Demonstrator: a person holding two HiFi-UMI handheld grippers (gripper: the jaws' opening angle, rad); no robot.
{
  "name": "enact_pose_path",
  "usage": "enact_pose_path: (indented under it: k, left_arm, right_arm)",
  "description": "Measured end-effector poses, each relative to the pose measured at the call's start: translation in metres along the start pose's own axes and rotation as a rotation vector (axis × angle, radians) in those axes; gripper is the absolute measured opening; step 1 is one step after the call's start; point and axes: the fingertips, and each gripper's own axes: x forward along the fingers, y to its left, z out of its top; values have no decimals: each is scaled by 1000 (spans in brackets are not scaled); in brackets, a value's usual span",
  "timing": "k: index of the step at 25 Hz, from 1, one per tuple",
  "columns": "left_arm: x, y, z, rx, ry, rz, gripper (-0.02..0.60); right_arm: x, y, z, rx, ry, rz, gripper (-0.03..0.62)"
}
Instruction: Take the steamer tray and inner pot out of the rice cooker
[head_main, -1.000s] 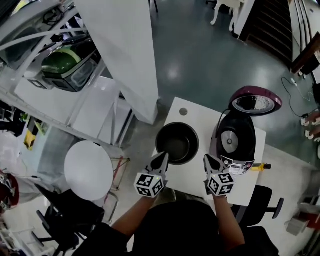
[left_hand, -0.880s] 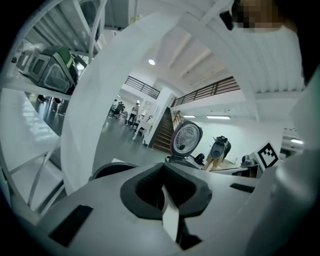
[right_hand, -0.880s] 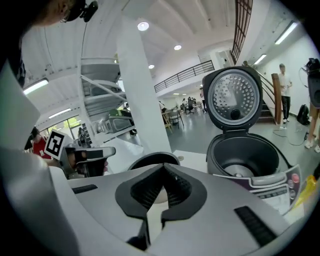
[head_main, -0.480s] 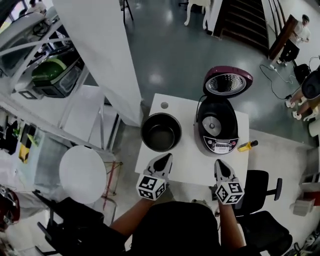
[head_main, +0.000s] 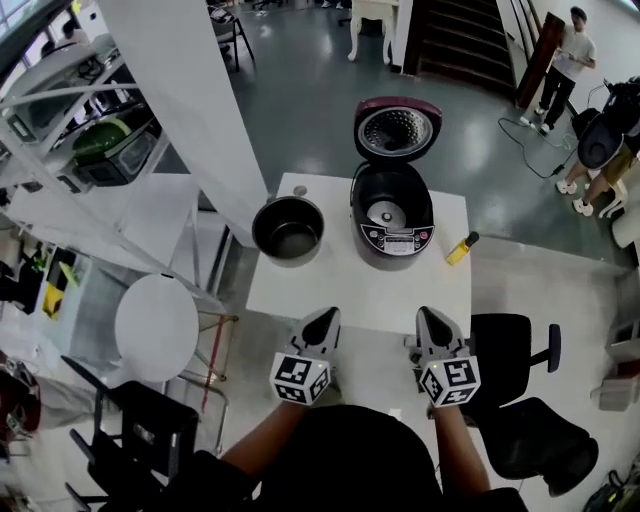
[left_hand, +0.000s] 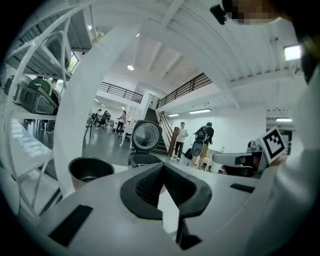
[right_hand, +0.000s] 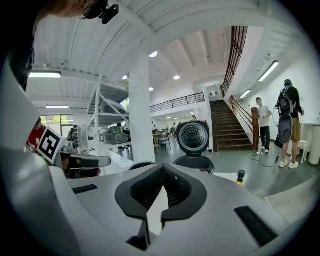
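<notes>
The rice cooker stands on the white table with its maroon lid raised; it also shows as the rice cooker and the rice cooker in the gripper views. A dark inner pot sits on the table left of it, seen as the pot in the left gripper view. My left gripper and right gripper hover near the table's front edge, both shut and holding nothing. No steamer tray can be made out.
A yellow bottle lies right of the cooker. A black office chair stands by the table's right side, a round white stool and white shelving to the left. People stand far off by the stairs.
Both grippers have drawn back from the pot and cooker toward the table's front edge and risen. The pot stays on the table, and the view now takes in the whole table.
</notes>
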Motion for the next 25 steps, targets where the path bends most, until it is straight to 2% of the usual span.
enact_pose_path:
  k: [6,10,12,14,19,25]
  left_arm:
    - [-51,-82,-23,49,-14,3,3]
    - [-78,-126,-32,127,-28,-34,3]
    - [-85,-138,-34,110,-35,-28,3]
    - [-93,-141,-36,88,-39,-3,3]
    - [-104,-135,-33,94,-55,23,3]
    - [-111,-107,-15,116,-94,56,3]
  right_arm:
    - [-105,-22,-23,14,-15,-23,0]
    - [-155,-39,-31,11,-37,-57,0]
    - [-171,-45,-30,-11,-46,-72,0]
    - [-187,-49,-29,-20,-55,-86,0]
    - [-216,-60,-25,-15,-99,-142,0]
    - [-214,-66,-15,-42,-103,-168,-2]
